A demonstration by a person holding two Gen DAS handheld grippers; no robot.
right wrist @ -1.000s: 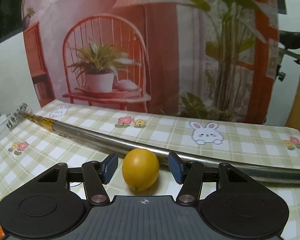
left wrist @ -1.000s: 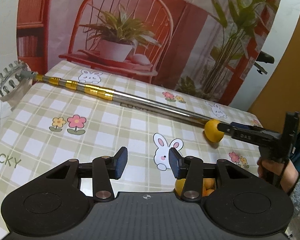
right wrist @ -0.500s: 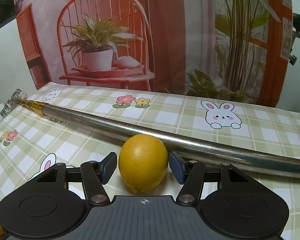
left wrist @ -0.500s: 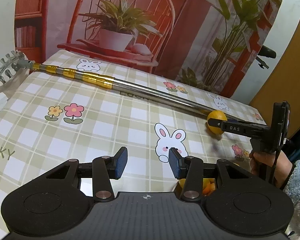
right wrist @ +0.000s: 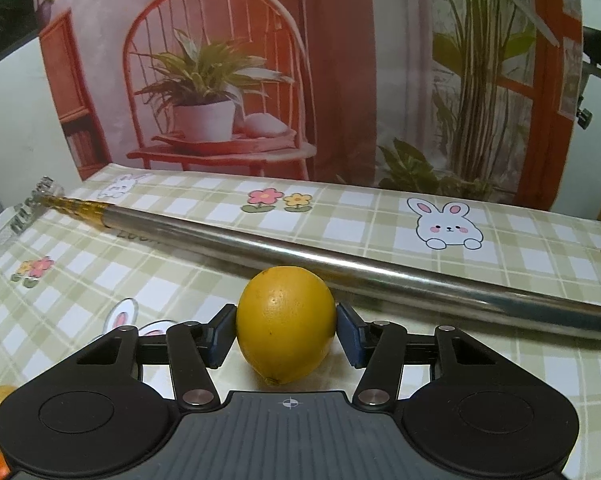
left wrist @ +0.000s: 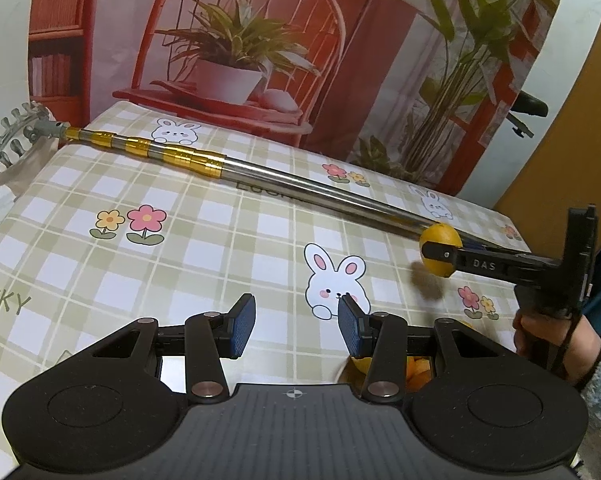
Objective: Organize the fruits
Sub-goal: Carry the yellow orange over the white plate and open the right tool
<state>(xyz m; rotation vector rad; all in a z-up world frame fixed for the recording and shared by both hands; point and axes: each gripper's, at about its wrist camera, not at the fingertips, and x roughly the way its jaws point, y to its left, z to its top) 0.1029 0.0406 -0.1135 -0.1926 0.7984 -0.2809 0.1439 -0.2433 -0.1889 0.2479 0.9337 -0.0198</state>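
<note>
Two grippers show: our left gripper [left wrist: 296, 322] hangs with its jaws apart and bare over the tablecloth [left wrist: 204, 240]. Our right gripper [right wrist: 286, 334] is clamped on the lemon [right wrist: 286, 324], beside the pole [right wrist: 340, 264].

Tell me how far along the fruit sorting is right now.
Done: some orange fruit already sits gathered below the left gripper, which is open and empty. In hand: the right gripper is closed on a lemon beside the metal pole. Left: carrying that lemon over to the others.
</note>
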